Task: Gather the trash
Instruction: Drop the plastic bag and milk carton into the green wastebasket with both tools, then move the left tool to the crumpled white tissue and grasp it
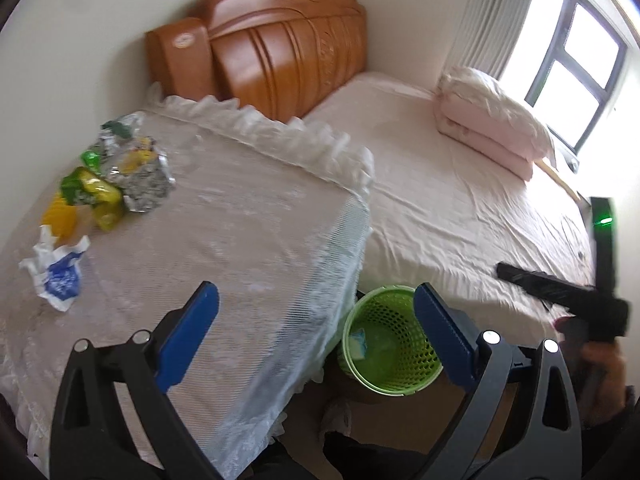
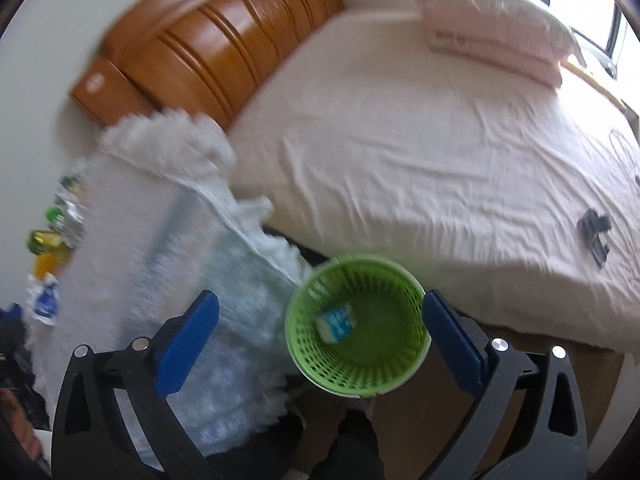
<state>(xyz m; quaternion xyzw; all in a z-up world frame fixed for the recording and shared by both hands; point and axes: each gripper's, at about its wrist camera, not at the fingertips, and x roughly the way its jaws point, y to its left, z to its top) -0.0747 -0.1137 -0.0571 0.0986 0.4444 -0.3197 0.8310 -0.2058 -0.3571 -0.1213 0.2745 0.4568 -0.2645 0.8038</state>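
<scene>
Several scraps of trash yet uncollected on the far left of the lace-covered bench [image 1: 240, 220]: crumpled foil wrapper [image 1: 140, 176], green-and-yellow wrappers [image 1: 92, 192] touching it, white-and-blue paper [image 1: 56, 272] nearer the edge. One blue-and-white packet [image 2: 338, 322] already down in the green basket [image 2: 340, 376], on the floor between bench and bed [image 1: 440, 200]. Left tool [image 1: 316, 292] spread wide and empty, hovering above the bench's near corner; right tool [image 2: 320, 298] likewise wide apart, nothing between the pads, poised over the basket mouth. Likely trouble, by judgement: snagging a fingertip in the open lace while scooping thin foil, dragging the cloth and sliding the whole pile off the bench; pinching only a corner of springy wrapper and losing it mid-carry onto the floor or the bed; releasing off-centre, given the small mouth tucked against the hanging frill; knocking the light basket over with a low pass; crossing both tools over one spot and bumping. Best to grip each scrap by its bulk, lift clear of the cloth, release only above the rim.
</scene>
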